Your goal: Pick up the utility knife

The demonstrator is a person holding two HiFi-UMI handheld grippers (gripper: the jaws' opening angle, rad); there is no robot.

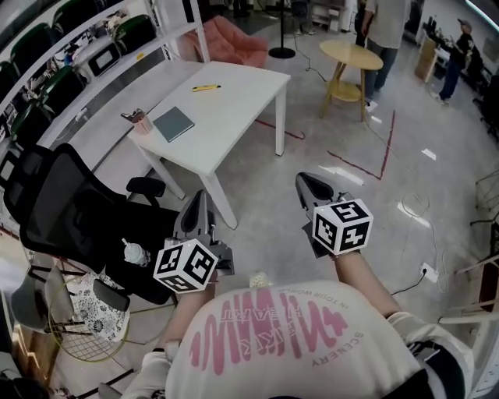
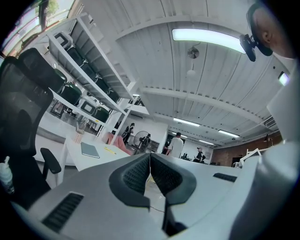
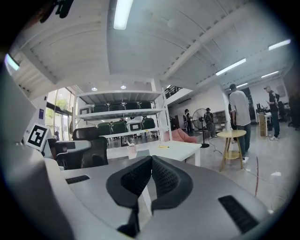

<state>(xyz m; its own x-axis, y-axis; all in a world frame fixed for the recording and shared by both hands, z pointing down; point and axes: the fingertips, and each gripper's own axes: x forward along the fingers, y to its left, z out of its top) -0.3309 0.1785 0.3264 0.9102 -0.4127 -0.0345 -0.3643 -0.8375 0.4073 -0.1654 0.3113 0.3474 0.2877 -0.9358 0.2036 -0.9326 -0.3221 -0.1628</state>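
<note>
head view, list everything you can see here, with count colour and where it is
table: one, white, centre of the floor
utility knife: one, yellow, far end of the table
notebook: one, grey-blue, near end of the table
pen cup: one, pinkish, near left corner of the table
office chair: one, black, left of the table
shelving: one run, white, along the left wall
soft seat: one, pink, floor beyond the table
side table: one, pale wood, round, far right
people: two, standing beyond the side table
left claw: one, grey, shut, empty, short of the table
right claw: one, grey, shut, empty, short of the table
</note>
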